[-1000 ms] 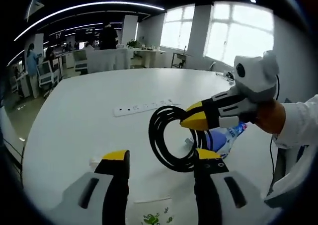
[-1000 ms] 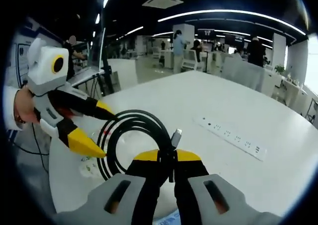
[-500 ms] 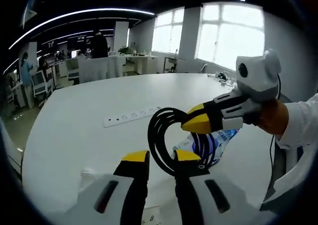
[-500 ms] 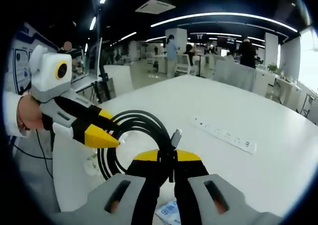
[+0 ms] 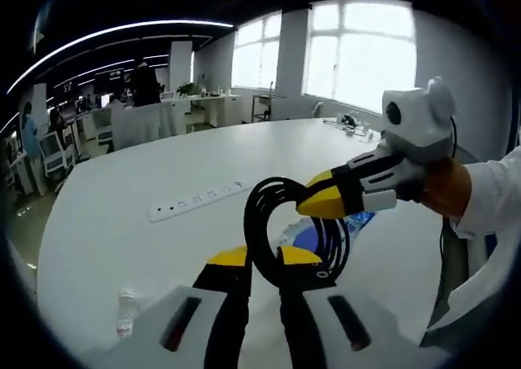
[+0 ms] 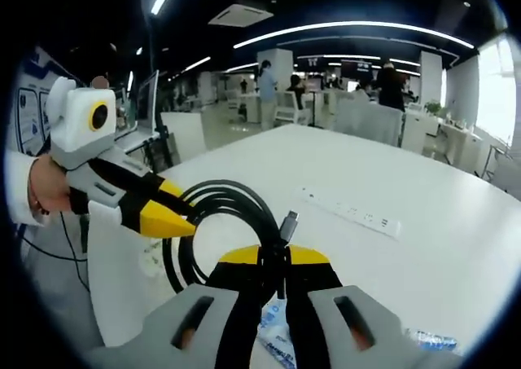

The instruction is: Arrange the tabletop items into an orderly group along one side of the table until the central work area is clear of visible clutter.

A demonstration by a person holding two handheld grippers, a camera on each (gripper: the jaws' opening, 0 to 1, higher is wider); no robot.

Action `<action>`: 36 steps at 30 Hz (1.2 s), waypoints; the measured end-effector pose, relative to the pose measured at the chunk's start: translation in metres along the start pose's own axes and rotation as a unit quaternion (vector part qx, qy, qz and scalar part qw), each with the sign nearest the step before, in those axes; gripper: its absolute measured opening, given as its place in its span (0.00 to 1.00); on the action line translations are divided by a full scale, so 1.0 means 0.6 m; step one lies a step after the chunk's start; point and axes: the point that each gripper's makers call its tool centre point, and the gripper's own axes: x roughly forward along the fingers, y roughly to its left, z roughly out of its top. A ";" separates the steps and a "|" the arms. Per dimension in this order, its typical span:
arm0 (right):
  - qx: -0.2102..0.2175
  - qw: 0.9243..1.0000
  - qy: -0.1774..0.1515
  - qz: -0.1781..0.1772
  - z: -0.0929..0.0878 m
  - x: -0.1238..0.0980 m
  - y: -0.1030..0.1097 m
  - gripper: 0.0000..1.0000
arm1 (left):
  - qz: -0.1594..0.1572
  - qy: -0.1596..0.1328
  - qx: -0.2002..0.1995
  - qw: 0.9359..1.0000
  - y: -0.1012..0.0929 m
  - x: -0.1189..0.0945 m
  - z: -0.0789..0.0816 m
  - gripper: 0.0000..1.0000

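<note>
Cable (image 6: pixel 218 222), black and glossy, wound in a round multi-strand coil with a grey plug end, hangs above the table (image 6: pixel 423 198), both the left claw (image 5: pixel 262 259) and right claw (image 6: pixel 274 256) clamped on it.

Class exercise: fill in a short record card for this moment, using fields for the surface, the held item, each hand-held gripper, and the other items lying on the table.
surface: white table
held item: coiled black cable, lifted above the table
right hand-held gripper: shut on the cable
left hand-held gripper: jaws closed on the coil's lower part
other items: white power strip; small clear bottle; blue-and-white plastic packet behind the coil
</note>
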 end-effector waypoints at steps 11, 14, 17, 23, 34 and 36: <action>0.015 1.000 -0.001 -0.023 -0.022 -0.059 -0.027 0.07 | -0.022 0.002 0.007 1.000 -0.058 0.020 0.011 0.06; 0.020 0.999 0.000 -0.030 -0.031 -0.080 -0.042 0.07 | -0.029 0.001 0.008 1.000 -0.079 0.029 0.015 0.06; 0.022 0.999 0.002 -0.037 -0.038 -0.098 -0.054 0.07 | -0.039 0.000 0.010 0.999 -0.105 0.042 0.020 0.06; 0.029 0.998 0.010 -0.054 -0.063 -0.144 -0.086 0.07 | -0.056 0.002 0.013 0.998 -0.154 0.068 0.023 0.06; 0.036 0.996 0.029 -0.078 -0.113 -0.226 -0.141 0.07 | -0.090 0.009 0.010 0.996 -0.250 0.114 0.023 0.06; 0.038 0.995 0.034 -0.083 -0.124 -0.240 -0.151 0.07 | -0.097 0.011 0.005 0.995 -0.268 0.122 0.022 0.06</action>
